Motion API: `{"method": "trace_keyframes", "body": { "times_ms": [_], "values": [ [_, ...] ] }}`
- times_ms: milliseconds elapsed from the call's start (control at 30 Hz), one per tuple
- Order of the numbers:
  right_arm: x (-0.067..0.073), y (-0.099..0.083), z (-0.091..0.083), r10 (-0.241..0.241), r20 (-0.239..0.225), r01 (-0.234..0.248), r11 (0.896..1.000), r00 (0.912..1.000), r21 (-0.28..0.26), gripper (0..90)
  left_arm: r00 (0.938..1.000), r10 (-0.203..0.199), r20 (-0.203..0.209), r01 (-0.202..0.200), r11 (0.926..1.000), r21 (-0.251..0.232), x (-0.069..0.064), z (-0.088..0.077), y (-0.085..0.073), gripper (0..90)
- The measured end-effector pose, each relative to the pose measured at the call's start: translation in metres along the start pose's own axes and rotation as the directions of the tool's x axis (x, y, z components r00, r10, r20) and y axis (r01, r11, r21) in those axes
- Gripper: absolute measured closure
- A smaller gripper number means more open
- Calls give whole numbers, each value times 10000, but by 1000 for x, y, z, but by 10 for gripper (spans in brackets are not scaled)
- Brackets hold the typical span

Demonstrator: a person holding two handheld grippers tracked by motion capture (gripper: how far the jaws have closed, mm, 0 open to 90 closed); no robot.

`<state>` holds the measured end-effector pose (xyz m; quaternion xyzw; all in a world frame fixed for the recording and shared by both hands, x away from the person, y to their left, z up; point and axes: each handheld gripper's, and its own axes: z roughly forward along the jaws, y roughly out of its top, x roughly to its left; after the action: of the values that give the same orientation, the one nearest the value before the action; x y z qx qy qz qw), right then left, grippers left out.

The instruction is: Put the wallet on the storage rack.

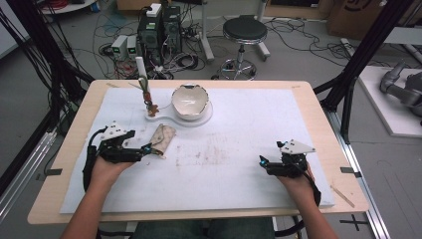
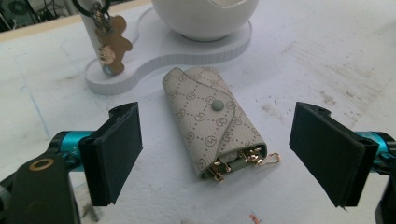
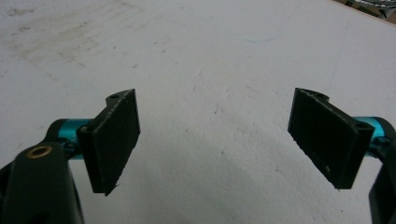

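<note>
Two grippers wide apart, key pouch [image 2: 213, 125] ungrasped.
Left gripper [image 2: 217, 154] spread, framing pouch lying beside white stand [image 2: 154, 56]; right gripper [image 3: 217, 140] spread over bare mat; pickup apparently yet to begin.

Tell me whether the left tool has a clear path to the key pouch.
Probably yes. The left tool is open, and the key pouch lies flat on the white mat just ahead, between its jaws. Nothing sits between them; the white stand with the bowl is behind the pouch.
</note>
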<state>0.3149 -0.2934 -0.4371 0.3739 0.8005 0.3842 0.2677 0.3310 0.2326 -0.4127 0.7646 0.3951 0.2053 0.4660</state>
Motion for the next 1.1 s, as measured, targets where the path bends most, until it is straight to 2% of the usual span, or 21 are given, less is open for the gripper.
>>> {"method": "trace_keyframes", "body": {
  "times_ms": [167,267,467,533,667,867,1000,1067,1100],
  "values": [
    [-1,-1,-1,20,23,-20,10000,10000,-45,171,9999,-94,-100,99,9985,540,-5,18,0,169],
    [-1,-1,-1,-4,19,4,10000,10000,-23,170,9998,-98,-169,109,9975,692,-7,23,1,166],
    [-1,-1,0,43,15,-43,10000,10000,-38,171,9972,-452,-594,515,9927,1094,-13,36,2,155],
    [-1,-1,0,21,27,-21,10000,10000,-8,171,9969,-437,-654,510,9921,1147,-14,38,2,154],
    [0,0,0,33,33,-33,10000,10000,-6,171,9946,-286,-996,441,9866,1571,-20,52,3,154],
    [0,0,1,21,26,-21,10000,10000,-12,171,9881,-45,-1540,361,9784,2034,-23,65,1,153],
    [0,0,1,6,15,-6,10000,10000,24,171,9877,2,-1564,354,9737,2249,-23,68,0,150],
    [0,0,1,18,15,-19,10000,10000,35,170,9888,139,-1486,253,9657,2585,-26,74,-2,150],
    [0,0,1,38,21,-38,10000,10000,33,170,9888,139,-1486,253,9657,2585,-26,74,-2,150]
  ]
}}
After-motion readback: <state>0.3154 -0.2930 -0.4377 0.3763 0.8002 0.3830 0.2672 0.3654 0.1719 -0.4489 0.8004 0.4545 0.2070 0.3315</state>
